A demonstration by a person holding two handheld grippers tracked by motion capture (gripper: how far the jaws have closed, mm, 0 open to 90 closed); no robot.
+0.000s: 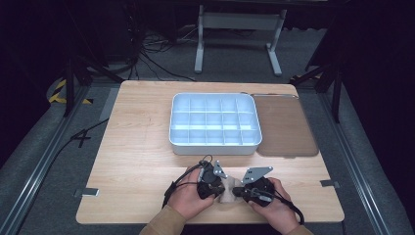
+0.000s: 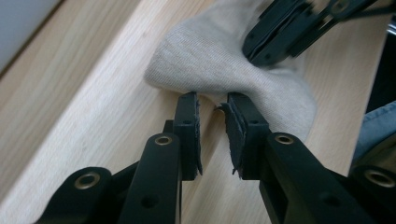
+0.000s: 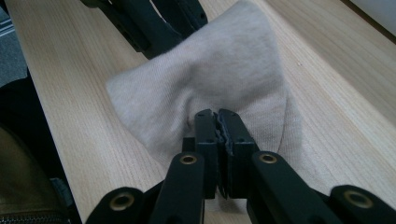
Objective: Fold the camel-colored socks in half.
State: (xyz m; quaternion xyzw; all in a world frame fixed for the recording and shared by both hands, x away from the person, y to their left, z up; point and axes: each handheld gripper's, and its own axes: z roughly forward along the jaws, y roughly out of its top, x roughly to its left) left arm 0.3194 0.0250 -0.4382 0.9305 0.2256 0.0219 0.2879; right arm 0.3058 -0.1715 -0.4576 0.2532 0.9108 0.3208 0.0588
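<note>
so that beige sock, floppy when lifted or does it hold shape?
Probably floppy: the beige sock is soft knit and tents into folds where the right gripper pinches it. Likely light. It should not roll, and may drag rather than slide on the wooden table.

Divided tray (image 1: 214,142), possibly cloth (image 1: 228,192), wooden table (image 1: 132,147)

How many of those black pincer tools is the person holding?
2. The left hand-held gripper sits at the sock's left edge, jaws slightly apart; the right hand-held gripper pinches the sock from the right. Both are near the table's front edge.
</note>
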